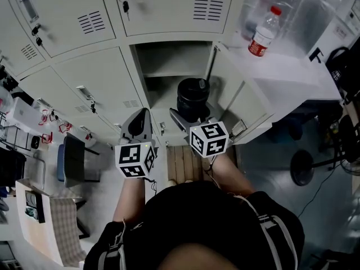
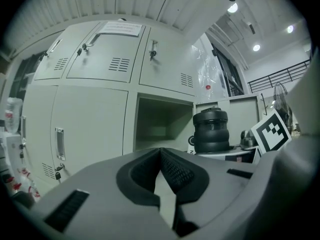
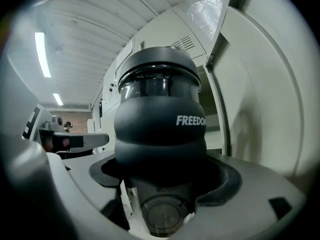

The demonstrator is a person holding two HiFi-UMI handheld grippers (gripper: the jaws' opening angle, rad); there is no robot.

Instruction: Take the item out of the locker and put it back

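A squat black tumbler [image 1: 193, 97] with a ribbed sleeve and "FREEDOM" print [image 3: 160, 119] is held upright in my right gripper [image 3: 160, 184], which is shut on its lower body. It hangs just outside the open locker compartment [image 1: 169, 66], in front of the swung-out door [image 1: 242, 89]. The compartment [image 2: 162, 126] looks empty. In the left gripper view the tumbler [image 2: 211, 131] shows to the right of the opening. My left gripper [image 2: 161, 171] is shut with nothing in it, level with the locker [image 1: 140, 120] and left of the right gripper [image 1: 188, 116].
Grey lockers with keys in their locks [image 1: 84, 21] surround the open one. A clear water bottle with a red label [image 1: 264, 32] stands on a white ledge at the upper right. A chair [image 1: 73, 159] and a desk [image 1: 39, 218] lie to the left.
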